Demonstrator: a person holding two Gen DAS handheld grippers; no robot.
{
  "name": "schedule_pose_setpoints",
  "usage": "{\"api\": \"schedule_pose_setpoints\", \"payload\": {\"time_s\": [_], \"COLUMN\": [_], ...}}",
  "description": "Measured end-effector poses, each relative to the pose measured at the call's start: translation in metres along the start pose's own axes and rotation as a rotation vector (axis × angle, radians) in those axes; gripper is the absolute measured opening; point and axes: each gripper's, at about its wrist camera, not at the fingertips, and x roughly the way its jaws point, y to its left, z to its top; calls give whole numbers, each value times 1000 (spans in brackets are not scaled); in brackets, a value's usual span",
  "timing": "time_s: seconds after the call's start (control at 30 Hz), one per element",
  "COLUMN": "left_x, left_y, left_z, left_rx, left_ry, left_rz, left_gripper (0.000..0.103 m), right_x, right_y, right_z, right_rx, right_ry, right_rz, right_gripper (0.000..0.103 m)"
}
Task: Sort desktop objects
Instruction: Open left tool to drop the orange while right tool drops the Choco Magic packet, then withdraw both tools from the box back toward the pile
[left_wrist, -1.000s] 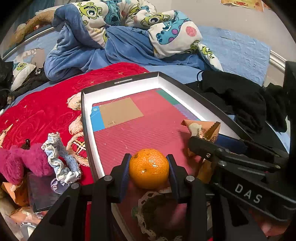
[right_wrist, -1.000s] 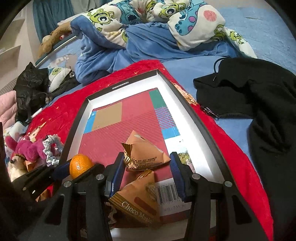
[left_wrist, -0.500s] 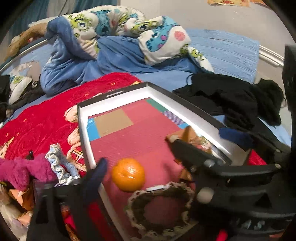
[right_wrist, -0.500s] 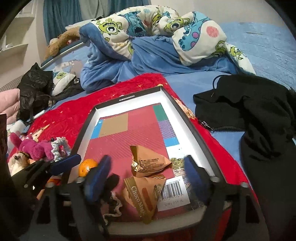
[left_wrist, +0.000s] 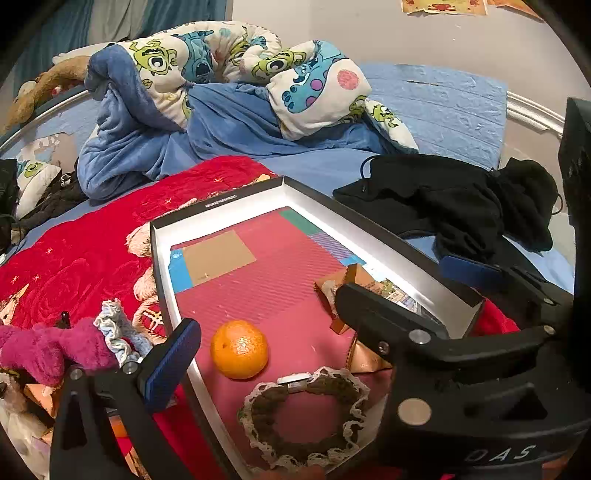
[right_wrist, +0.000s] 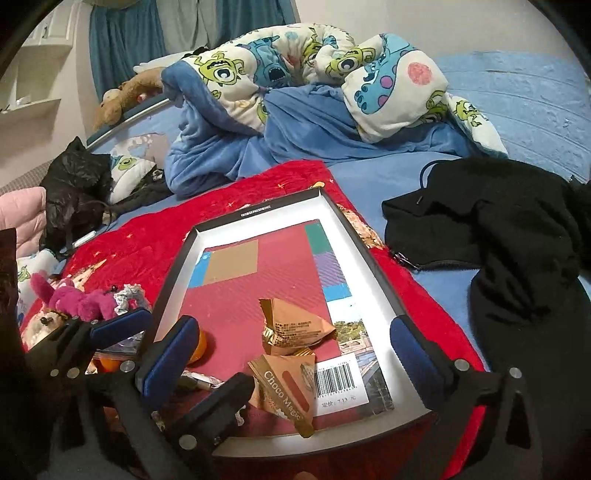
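Orange fruit and snack packets have just been dropped in the tray, left tool spread apart, right tool jaws opening, so that step looks done.

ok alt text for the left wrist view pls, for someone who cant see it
An orange lies loose in a shallow box tray on a red blanket, in front of the wide-open left claw. A lace-edged hair tie and gold snack packets also lie in the tray; the right claw reaches in from the right.
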Motion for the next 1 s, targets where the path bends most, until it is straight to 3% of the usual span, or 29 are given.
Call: {"api": "schedule_pose_setpoints", "payload": {"time_s": [0.23, 0.53, 0.63, 0.83, 1.0], "left_x": [-19, -66, -87, -131, -152], "left_y": [4, 31, 50, 103, 149], "left_z": [0, -11, -21, -37, -54], "left_rx": [5, -48, -82, -133, -199], "left_ry": [-23, -52, -58, -87, -84], "left_rz": [43, 98, 125, 250, 299], "left_gripper": [103, 103, 103, 103, 103], "right_x": [-8, -28, -32, -30, -26], "right_y": [6, 49, 69, 121, 170], "right_z": [0, 1, 1, -1, -4], "right_rx": [15, -29, -43, -65, -90], "right_ry": [-21, -50, -54, -50, -41], "right_rz": [14, 66, 111, 203, 274], "right_gripper": [103, 103, 103, 103, 103]}}
